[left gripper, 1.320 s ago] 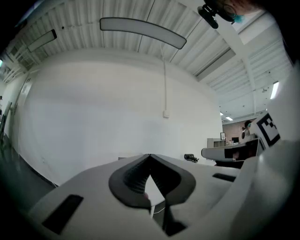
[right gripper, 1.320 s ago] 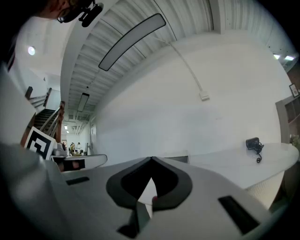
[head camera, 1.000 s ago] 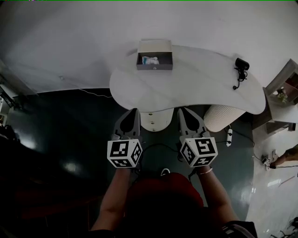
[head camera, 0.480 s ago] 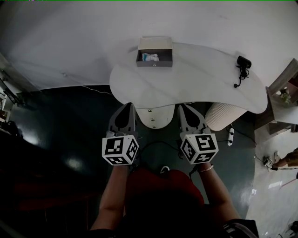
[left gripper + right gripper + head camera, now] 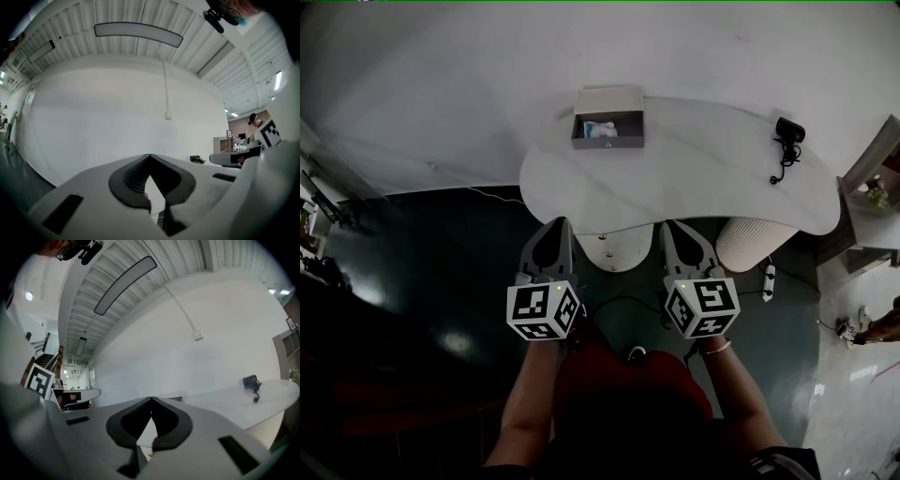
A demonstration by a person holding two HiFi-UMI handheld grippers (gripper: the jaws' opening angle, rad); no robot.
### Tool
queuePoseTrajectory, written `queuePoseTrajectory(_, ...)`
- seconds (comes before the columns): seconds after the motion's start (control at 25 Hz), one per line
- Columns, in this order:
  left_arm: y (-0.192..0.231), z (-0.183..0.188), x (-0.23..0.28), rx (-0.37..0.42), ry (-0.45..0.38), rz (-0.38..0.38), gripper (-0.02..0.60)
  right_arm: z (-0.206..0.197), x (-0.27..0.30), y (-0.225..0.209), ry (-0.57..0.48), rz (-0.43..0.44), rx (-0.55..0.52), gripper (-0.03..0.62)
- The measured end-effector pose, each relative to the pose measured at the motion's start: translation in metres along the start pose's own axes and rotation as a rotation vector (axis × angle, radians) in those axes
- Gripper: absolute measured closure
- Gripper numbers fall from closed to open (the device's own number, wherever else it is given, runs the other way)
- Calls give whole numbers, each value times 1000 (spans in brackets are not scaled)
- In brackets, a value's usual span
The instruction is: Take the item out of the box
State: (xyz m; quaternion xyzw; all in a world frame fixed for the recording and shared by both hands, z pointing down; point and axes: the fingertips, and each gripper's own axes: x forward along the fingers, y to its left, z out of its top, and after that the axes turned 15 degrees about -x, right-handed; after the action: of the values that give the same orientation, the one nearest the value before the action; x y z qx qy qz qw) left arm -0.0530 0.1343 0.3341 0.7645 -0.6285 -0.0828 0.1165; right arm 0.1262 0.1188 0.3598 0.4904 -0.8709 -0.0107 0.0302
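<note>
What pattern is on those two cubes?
Black-and-white square markers; the left cube and right cube show best in the head view.

wall: plain white wall behind | floor: dark glossy floor, paler at far right | furniture: white curved tabletop, ribbed white cylinder beneath it, shelf unit at right | ceiling: ribbed white ceiling, long light panel

It looked like an office or studio: a curved white table stood by a white wall on glossy floor, a camera at the table's right end, shelves beyond it (ribbed ceiling with a strip lamp overhead).
</note>
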Motion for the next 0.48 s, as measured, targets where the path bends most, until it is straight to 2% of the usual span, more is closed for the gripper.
queuePoseTrajectory(0.48, 23, 10, 67, -8, -17, -49, 560, 12, 54, -17, -21, -27, -35, 580)
